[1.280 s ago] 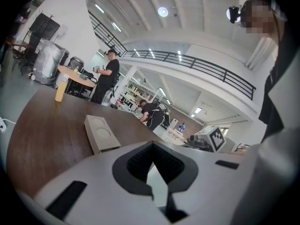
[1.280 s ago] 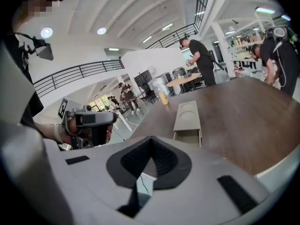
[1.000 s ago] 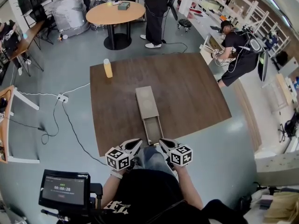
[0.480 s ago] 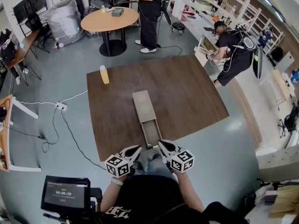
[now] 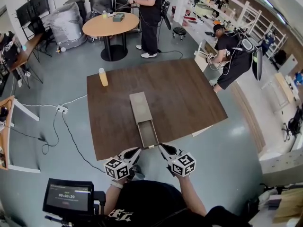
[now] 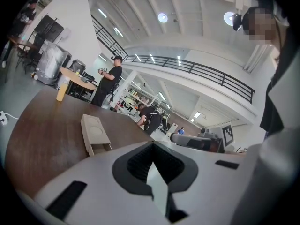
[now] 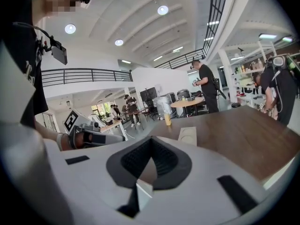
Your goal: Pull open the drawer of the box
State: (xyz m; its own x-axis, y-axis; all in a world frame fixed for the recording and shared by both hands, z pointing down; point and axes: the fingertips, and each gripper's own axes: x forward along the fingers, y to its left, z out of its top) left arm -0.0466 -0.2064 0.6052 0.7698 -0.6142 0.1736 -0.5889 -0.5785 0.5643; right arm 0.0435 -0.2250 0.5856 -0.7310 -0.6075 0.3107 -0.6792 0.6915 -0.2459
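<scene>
Drawer (image 5: 147, 134) status: extended out of the box (image 5: 140, 108) toward the lower edge of the worktop (image 5: 189, 93), at the centre of the head view, with its interior exposed. Your left gripper (image 5: 136, 151) has its fingers closed together with nothing between them. Your right gripper (image 5: 163, 149) also has closed, empty fingers. Both grippers sit at lower centre of the head view, just below the worktop edge. Their tips angle inward, one to the left and one to the right of the drawer front. A yellow bottle (image 5: 102, 77) stands upright near the worktop's upper left corner, well apart from the box. A round table (image 5: 111, 25) stands on the floor at upper left.
</scene>
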